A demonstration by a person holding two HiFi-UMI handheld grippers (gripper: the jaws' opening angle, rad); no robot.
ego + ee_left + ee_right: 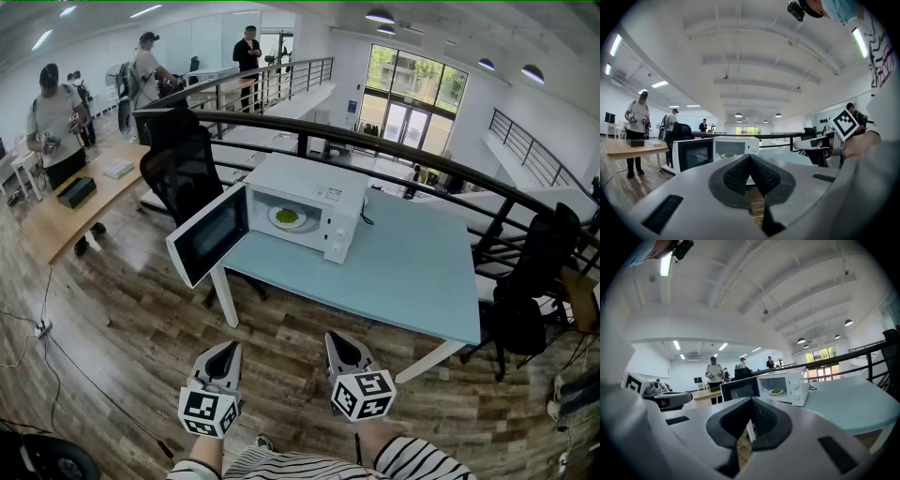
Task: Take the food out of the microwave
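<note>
A white microwave (314,202) stands on the left part of a pale blue table (412,272), its door (208,234) swung wide open to the left. Inside lies a white plate with green food (287,217), also seen as the plate (727,155) in the left gripper view and the plate (776,392) in the right gripper view. Both grippers hang over the wooden floor well short of the table. My left gripper (226,350) is shut and empty. My right gripper (336,339) is shut too, nothing between its jaws.
A black office chair (187,169) stands behind the open door. A black railing (441,159) runs behind the table. Another dark chair (534,272) sits at the table's right end. Several people stand around a wooden desk (70,211) at the far left.
</note>
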